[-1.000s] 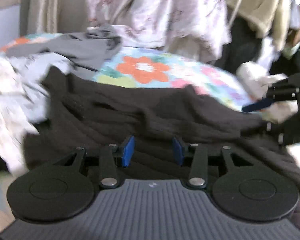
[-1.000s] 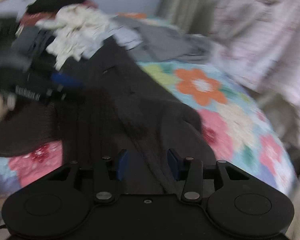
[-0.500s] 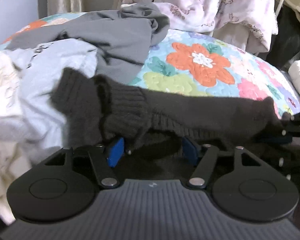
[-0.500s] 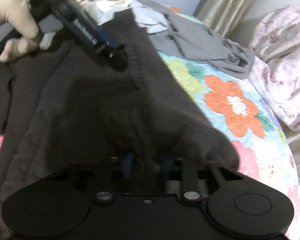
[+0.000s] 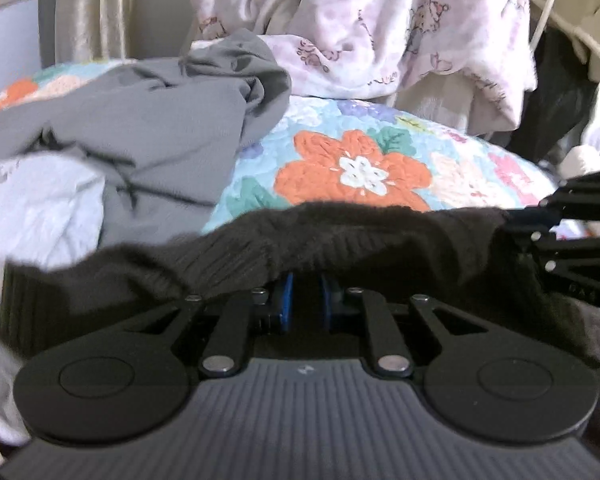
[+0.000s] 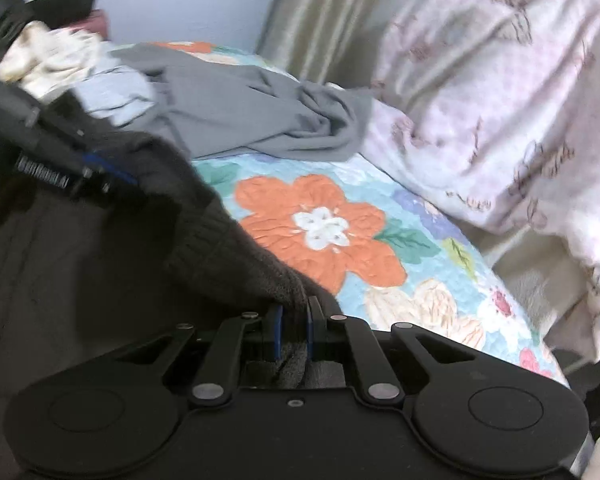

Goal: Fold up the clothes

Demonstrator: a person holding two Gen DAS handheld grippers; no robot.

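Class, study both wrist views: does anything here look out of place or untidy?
Yes. A grey garment lies crumpled, unfolded, on the floral quilt, beyond the dark knit sweater both grippers hold.

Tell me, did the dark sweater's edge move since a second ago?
Yes. The dark sweater edge, pinched in the left claw and right claw, went forward across the bed toward the orange flower on the quilt.

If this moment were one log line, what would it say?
task: fold clothes | left gripper: shut on dark knit sweater | right gripper: shut on its edge | surface: floral quilt
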